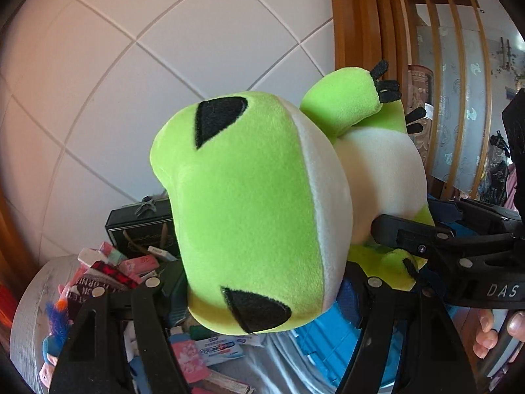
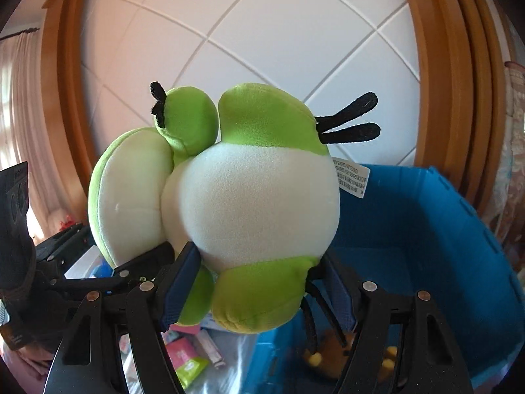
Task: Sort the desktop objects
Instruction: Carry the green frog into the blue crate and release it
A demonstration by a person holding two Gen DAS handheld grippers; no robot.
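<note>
The green frog plush (image 1: pixel 249 216) is gripped by left claw (image 1: pixel 262 282) and right claw (image 2: pixel 252 279), held above the blue bin (image 2: pixel 426 229), where release is judged next.

White wall panel with diagonal grooves (image 2: pixel 279 32) seen behind; framed by curved brown wooden trim (image 2: pixel 459 82). Pale pleated curtain (image 2: pixel 16 105) at left. Wooden-slatted frosted glass partition (image 1: pixel 456 82) at right.
</note>
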